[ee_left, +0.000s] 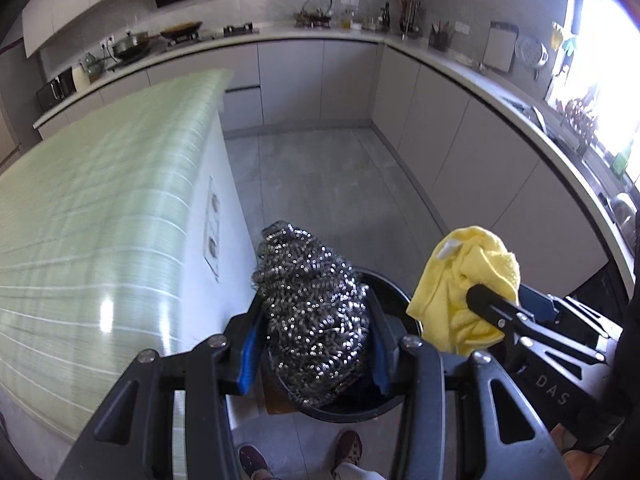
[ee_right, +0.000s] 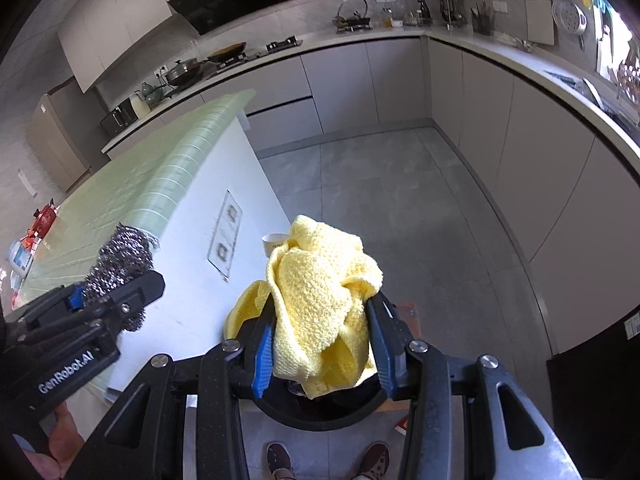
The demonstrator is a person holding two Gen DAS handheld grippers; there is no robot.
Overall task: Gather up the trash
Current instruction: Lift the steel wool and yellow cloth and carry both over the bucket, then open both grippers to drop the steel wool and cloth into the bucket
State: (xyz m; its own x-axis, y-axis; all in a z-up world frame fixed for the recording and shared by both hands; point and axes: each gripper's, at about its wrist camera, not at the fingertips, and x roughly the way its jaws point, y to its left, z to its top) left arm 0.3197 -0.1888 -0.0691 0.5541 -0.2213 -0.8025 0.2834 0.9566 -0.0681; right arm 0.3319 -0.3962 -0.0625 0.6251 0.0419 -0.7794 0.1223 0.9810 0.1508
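Note:
My left gripper (ee_left: 314, 312) is shut on a steel wool scrubber (ee_left: 312, 312) and holds it right above a black trash bin (ee_left: 394, 296) on the floor. My right gripper (ee_right: 322, 312) is shut on a crumpled yellow cloth (ee_right: 320, 300), held over the same bin (ee_right: 320, 416). In the left wrist view the cloth (ee_left: 460, 292) and right gripper (ee_left: 488, 304) are just to the right of the scrubber. In the right wrist view the scrubber (ee_right: 120, 264) and left gripper (ee_right: 116, 292) are at the left.
A kitchen island with a green striped cover (ee_left: 100, 220) and white side (ee_right: 208, 272) stands at the left. Grey cabinets and a cluttered countertop (ee_left: 320, 32) run along the back and right. The person's shoes (ee_right: 280, 460) stand on the grey tile floor (ee_left: 332, 184). A white cup (ee_right: 274, 240) sits behind the cloth.

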